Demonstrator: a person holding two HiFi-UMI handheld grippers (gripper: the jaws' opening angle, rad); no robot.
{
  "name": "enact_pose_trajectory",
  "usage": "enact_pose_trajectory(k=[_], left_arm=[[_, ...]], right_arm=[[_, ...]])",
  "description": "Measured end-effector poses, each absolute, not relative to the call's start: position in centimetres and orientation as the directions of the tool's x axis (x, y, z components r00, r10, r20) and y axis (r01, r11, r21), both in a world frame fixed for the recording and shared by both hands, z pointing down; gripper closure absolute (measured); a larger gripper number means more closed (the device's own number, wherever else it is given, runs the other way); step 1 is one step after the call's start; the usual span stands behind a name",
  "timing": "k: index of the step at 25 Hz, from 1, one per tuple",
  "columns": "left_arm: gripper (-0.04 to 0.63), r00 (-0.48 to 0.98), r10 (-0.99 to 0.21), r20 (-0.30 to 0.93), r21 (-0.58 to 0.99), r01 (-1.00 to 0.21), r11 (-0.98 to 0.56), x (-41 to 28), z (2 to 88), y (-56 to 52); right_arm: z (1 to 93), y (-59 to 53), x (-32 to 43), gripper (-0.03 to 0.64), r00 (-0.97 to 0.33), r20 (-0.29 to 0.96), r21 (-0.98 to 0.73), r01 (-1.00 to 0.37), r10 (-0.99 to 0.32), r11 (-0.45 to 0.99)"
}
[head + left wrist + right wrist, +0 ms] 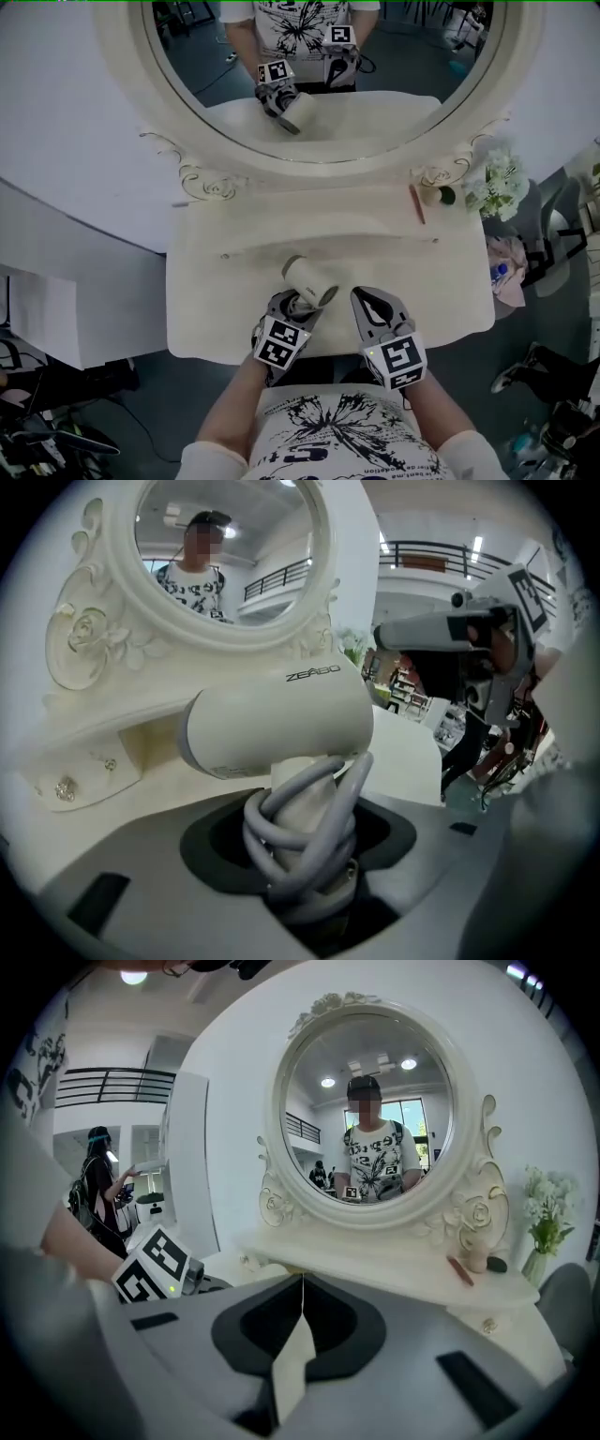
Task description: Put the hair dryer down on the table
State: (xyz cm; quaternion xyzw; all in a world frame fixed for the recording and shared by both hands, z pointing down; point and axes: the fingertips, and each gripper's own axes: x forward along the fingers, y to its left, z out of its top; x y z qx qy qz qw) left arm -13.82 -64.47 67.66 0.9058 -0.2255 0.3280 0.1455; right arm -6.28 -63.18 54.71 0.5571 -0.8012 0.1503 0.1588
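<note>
Head view: left claw [298, 307] grips smooth cream hair dryer [310, 279], grey cord [258, 832] coiled round handle [295, 803], over white curvy-edged desk [220, 309] w/ bare room ahead; right claw [367, 302] closed.

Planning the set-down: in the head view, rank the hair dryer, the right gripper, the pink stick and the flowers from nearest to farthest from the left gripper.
1. hair dryer: held by the left gripper.
2. right gripper: just beside, to the right.
3. pink stick: on the shelf, right.
4. flowers: far right corner.
</note>
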Motion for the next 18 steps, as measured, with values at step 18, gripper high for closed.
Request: enact_pose_trajectory(k=[18], left_arm=[[0.353,0.542,-0.248,0.803,0.083,-0.513,-0.854,-14.8,71.9,-67.0]], right_arm=[[56.7,-65.1,-5.4,0.598,-0.250,0.459,-0.083,-0.967,-0.852,0.239]])
